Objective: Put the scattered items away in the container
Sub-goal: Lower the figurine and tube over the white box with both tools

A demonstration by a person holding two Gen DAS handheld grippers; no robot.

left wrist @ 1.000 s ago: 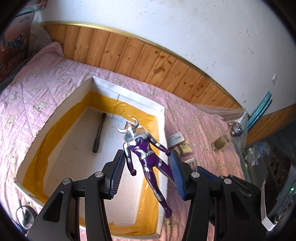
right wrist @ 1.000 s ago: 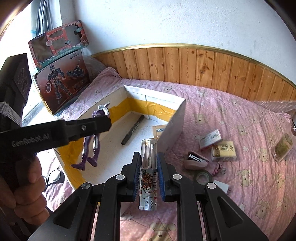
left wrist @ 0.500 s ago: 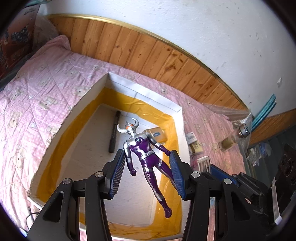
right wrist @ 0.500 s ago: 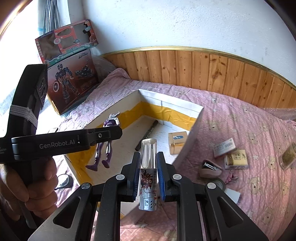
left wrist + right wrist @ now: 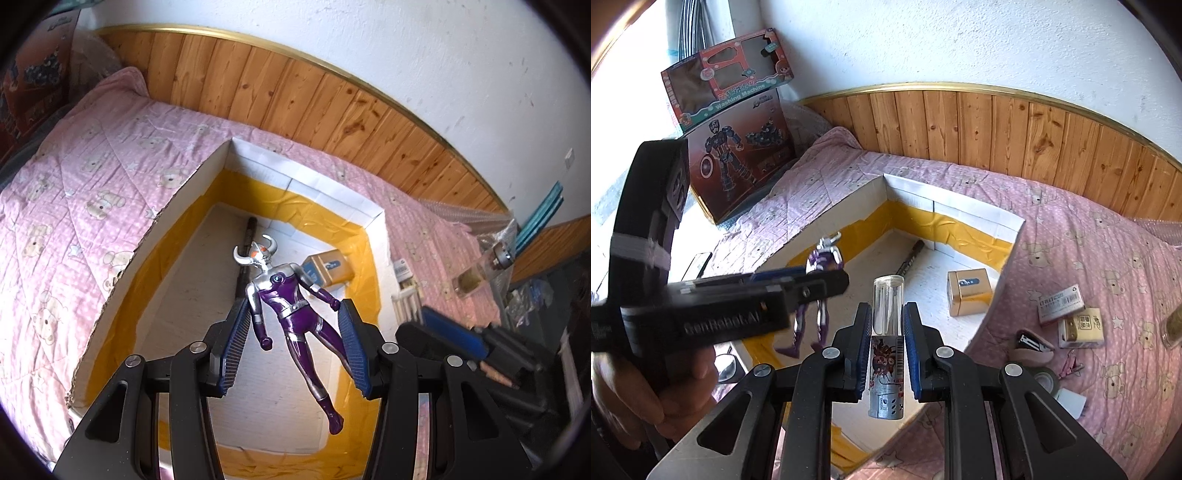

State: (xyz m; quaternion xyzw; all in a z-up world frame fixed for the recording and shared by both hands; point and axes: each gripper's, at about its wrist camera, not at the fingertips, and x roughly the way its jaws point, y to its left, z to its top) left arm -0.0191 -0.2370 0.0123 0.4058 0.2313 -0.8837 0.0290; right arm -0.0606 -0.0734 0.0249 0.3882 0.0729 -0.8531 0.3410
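My left gripper (image 5: 291,347) is shut on a purple and silver horned toy figure (image 5: 291,310), gripped across its arms and held over the open white box with yellow tape (image 5: 373,218). The figure (image 5: 820,258) also shows in the right wrist view, hanging from the left gripper (image 5: 816,280) above the box (image 5: 982,218). My right gripper (image 5: 886,347) is shut on a clear tube with a printed label (image 5: 887,343), upright above the box's near corner. A black marker (image 5: 248,240) and a gold carton (image 5: 327,267) lie inside the box.
The box sits on a pink bear-print quilt (image 5: 1108,258). Right of the box lie small cartons (image 5: 1060,304), a stapler (image 5: 1032,345), a tape roll (image 5: 1047,380) and a glass bottle (image 5: 480,273). Toy boxes (image 5: 735,122) lean at the far left. Wood panelling (image 5: 997,125) runs behind.
Both grippers have moved further over the box with their loads. The gold carton has come into fuller view inside it.
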